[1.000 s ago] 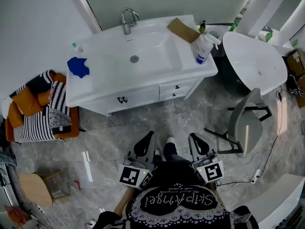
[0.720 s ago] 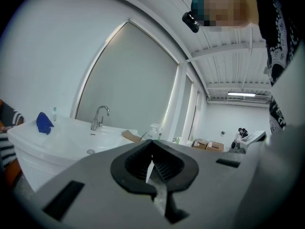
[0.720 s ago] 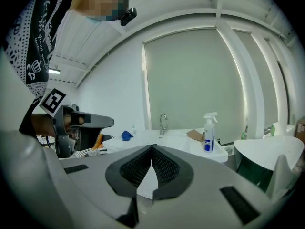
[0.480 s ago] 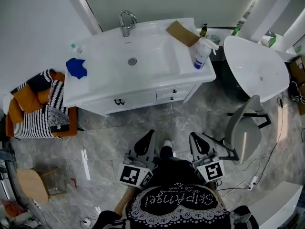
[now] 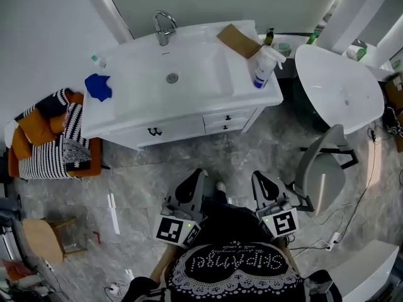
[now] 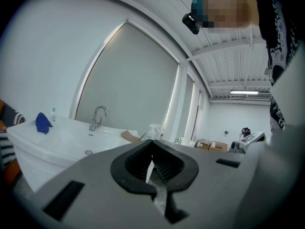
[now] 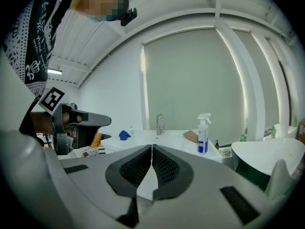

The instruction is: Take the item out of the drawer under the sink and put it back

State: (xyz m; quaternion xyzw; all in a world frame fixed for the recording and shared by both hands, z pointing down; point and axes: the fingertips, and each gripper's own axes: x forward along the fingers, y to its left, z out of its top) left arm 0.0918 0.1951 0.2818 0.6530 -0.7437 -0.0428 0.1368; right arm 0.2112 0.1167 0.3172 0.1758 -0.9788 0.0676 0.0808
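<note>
The white vanity [image 5: 189,128] stands across the floor from me, with its two small drawers [image 5: 230,121] closed, so whatever is inside is hidden. In the right gripper view the vanity [image 7: 157,140] shows beyond the jaws. My left gripper [image 5: 195,178] and right gripper [image 5: 259,180] are held close to my body, well short of the vanity and pointing toward it. The left gripper [image 6: 151,142] is shut with nothing between its pads. Likewise the right gripper [image 7: 151,148] is shut and empty.
On the vanity top are a faucet [image 5: 162,27], a blue cloth [image 5: 99,87], a cardboard piece [image 5: 238,39] and a spray bottle [image 5: 261,68]. A grey chair [image 5: 321,168] and a white tub [image 5: 340,87] stand at the right. Striped fabric on an orange seat [image 5: 50,140] is at the left.
The vanity has drifted slightly left in the head view. Both grippers stay shut and held near my body.
</note>
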